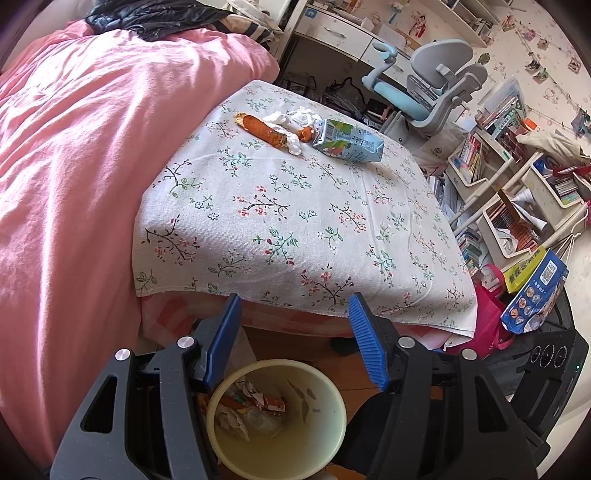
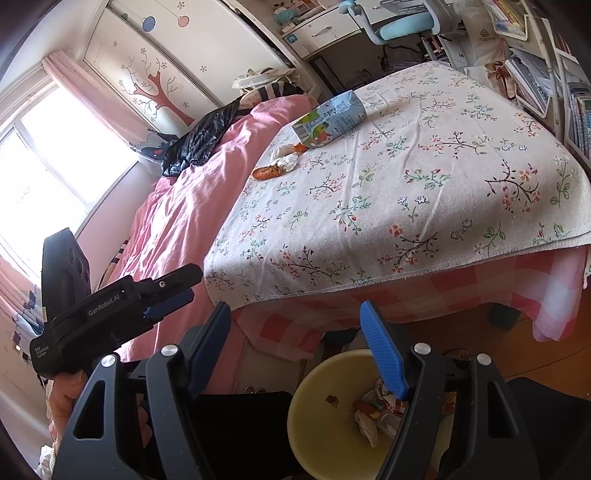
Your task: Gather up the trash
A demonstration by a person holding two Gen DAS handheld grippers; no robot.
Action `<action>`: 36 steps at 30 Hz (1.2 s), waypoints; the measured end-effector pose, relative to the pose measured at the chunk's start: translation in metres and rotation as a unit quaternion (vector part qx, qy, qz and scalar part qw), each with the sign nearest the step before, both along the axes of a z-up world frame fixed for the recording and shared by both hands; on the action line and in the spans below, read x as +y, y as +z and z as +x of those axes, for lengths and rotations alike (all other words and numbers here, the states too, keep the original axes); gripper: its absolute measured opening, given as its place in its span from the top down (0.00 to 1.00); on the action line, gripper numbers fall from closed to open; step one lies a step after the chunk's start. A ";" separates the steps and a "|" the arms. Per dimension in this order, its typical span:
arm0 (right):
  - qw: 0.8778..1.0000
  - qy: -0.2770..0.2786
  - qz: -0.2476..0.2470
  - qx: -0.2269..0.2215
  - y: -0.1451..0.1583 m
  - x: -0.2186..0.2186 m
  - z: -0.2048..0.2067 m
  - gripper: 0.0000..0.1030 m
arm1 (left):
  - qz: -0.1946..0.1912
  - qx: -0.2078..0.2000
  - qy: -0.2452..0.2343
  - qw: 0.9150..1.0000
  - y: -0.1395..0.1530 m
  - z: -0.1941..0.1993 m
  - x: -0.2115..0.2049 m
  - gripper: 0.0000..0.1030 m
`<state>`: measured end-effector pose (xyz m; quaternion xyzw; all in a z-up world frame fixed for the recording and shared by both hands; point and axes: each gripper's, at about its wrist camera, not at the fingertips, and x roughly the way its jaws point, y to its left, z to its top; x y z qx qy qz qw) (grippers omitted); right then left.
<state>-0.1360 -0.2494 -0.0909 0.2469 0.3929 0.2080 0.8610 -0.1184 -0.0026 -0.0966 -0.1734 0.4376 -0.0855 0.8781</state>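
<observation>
On the flowered cloth at its far end lie an orange wrapper, crumpled white tissue and a light-blue drink carton. The right wrist view shows the same carton, tissue and wrapper. A pale yellow bin with scraps inside stands on the floor below the bed's near edge. My left gripper hangs open and empty above that bin. My right gripper is open and empty too, over the bin. The left gripper shows at the left of the right wrist view, held by a hand.
A pink duvet covers the left of the bed, with a black jacket at its head. A grey-blue desk chair, book shelves and bags crowd the floor on the right. A window is on the left.
</observation>
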 end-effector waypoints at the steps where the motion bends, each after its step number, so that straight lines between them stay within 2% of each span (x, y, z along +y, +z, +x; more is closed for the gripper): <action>1: 1.000 0.000 0.000 0.000 0.000 -0.001 0.000 0.32 | 0.000 0.000 0.000 1.000 0.000 0.000 0.000 0.44; 36: 1.000 0.008 0.000 0.000 -0.002 0.005 0.000 0.32 | -0.004 -0.001 0.000 1.000 0.000 0.000 -0.001 0.44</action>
